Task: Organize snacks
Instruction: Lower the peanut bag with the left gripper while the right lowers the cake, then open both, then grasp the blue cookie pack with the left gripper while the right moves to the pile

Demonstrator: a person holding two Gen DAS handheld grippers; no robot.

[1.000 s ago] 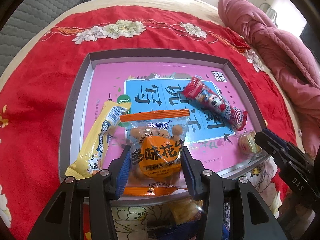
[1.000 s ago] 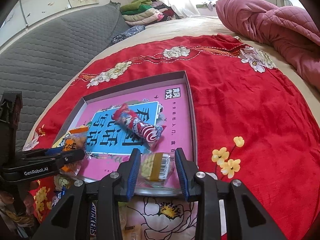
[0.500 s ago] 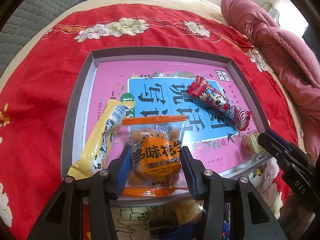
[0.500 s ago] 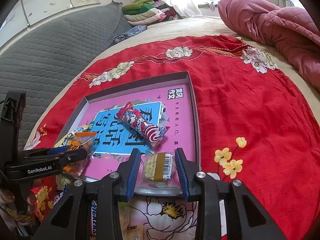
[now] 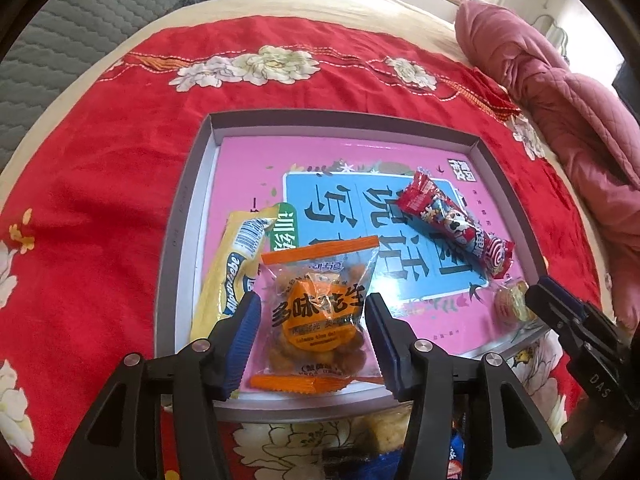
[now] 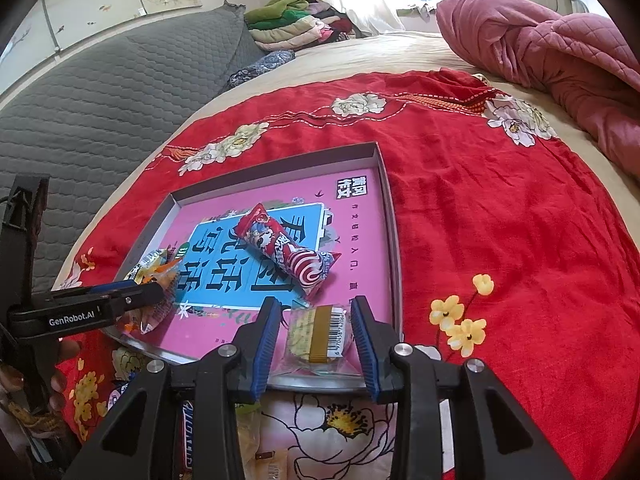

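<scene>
Left gripper (image 5: 312,332) jaws sitting wide, flanking crinkly orange peanut pack (image 5: 318,312) w/o pinching. Right gripper (image 6: 316,340) jaws also spread, round clear-wrapped cake (image 6: 316,334) lying between. Both resting at near edge of shallow grey tray (image 5: 176,216) w/ glossy pink liner, beside yellow bar (image 5: 230,268) & red tube snack (image 6: 284,250).

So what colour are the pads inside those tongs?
Blue, ribbed pads, clearest in the right wrist view.

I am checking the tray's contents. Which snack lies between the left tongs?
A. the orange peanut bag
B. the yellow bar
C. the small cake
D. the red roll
A: the orange peanut bag lies between the fingers of the left tongs, with the yellow bar beside it in the tray.
</scene>
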